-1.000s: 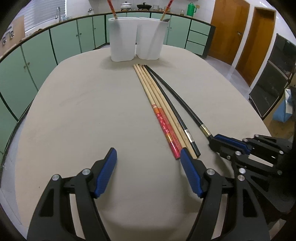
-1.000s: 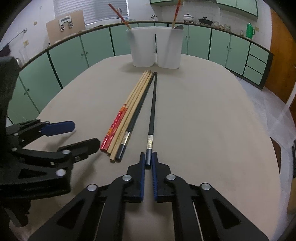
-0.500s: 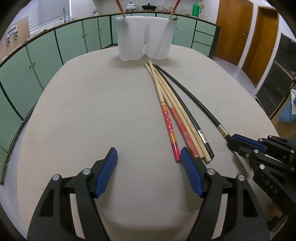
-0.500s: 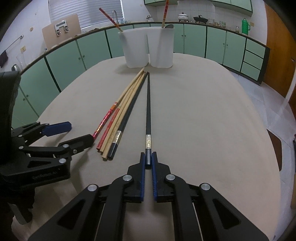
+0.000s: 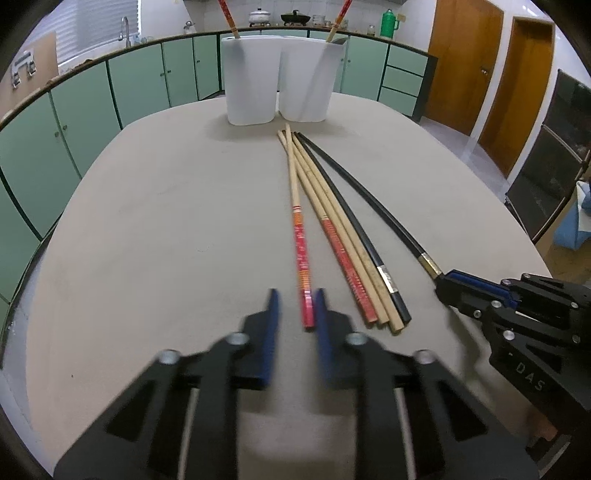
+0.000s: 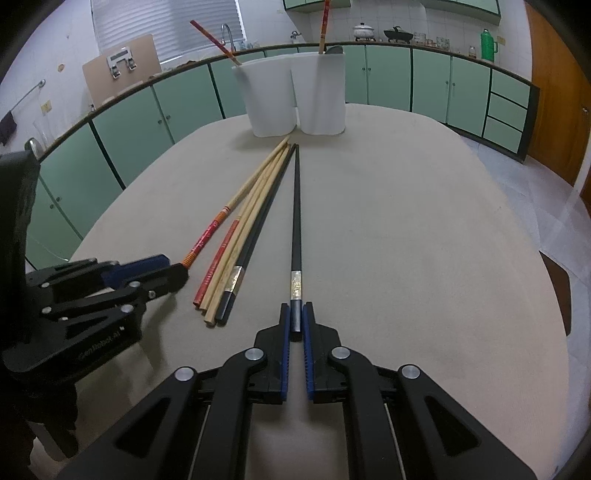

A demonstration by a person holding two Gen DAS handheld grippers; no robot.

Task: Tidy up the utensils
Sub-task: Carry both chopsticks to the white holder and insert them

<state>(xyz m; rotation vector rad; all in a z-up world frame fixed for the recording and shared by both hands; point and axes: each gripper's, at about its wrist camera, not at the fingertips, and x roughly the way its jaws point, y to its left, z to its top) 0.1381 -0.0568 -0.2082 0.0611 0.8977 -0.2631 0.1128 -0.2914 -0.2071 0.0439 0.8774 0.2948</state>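
Several chopsticks lie on the beige table, tips toward two white holders [image 5: 275, 92] [image 6: 295, 96]. My left gripper [image 5: 295, 301] has its fingers narrowed around the red end of a red-handled chopstick [image 5: 300, 236]; a gap still shows on the left side. It also shows in the right wrist view [image 6: 173, 271]. My right gripper [image 6: 296, 314] is shut on the end of a black chopstick [image 6: 296, 221], which lies on the table; it also shows in the left wrist view [image 5: 373, 201]. A second red-handled, two plain wooden and another black chopstick [image 5: 354, 243] lie between.
Each white holder has one red-handled chopstick standing in it [image 5: 227, 14] [image 5: 340, 16]. Green cabinets [image 5: 74, 122] ring the room behind the table. Wooden doors [image 5: 465, 62] stand at the right. The table edge [image 5: 517, 221] curves off at the right.
My left gripper has narrowed from wide open and moved onto the end of the red-handled chopstick, which has swung apart from the bundle. My right gripper still holds the black chopstick.
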